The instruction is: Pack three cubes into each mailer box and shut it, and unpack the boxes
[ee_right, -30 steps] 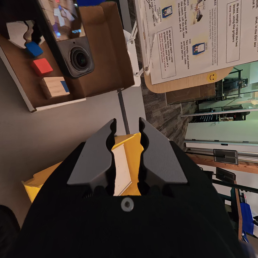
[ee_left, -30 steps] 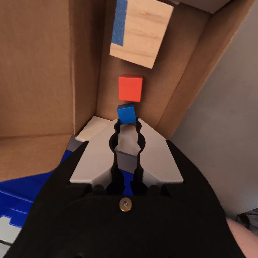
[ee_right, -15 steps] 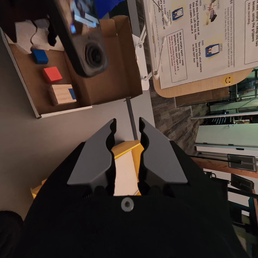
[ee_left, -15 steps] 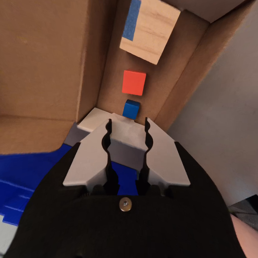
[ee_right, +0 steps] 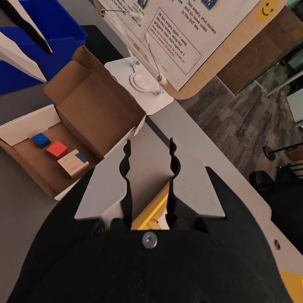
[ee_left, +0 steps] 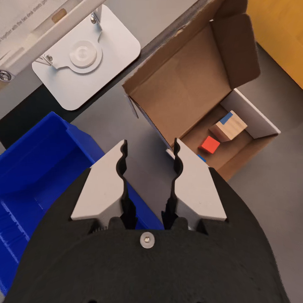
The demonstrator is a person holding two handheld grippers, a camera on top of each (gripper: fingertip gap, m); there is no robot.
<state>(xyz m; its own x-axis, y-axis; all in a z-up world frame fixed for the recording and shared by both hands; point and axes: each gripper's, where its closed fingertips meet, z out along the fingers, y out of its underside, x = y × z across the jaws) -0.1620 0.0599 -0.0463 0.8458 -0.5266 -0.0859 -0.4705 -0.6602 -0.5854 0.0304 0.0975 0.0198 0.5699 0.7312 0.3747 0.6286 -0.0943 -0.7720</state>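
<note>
Cubes fill the open mailer box [ee_right: 91, 106]: blue cube [ee_right: 40, 140], red cube [ee_right: 56, 148] and wooden cube [ee_right: 73, 162] in a row on its floor. Its raised lid stands left and ahead of the empty, spread right gripper [ee_right: 149, 144]. Equally released, the left gripper [ee_left: 150, 144] hangs over the blue bin [ee_left: 41, 164]; either looks near enough to fold the lid down.

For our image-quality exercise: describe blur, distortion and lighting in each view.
Left wrist view: motion blur smears the mailer box; wide-angle bending of edges; dim, warm light. Right wrist view: sharper on the cubes, e.g. red cube, soft at the blue bin; strong fisheye curve; fingers blend into the table.
</note>
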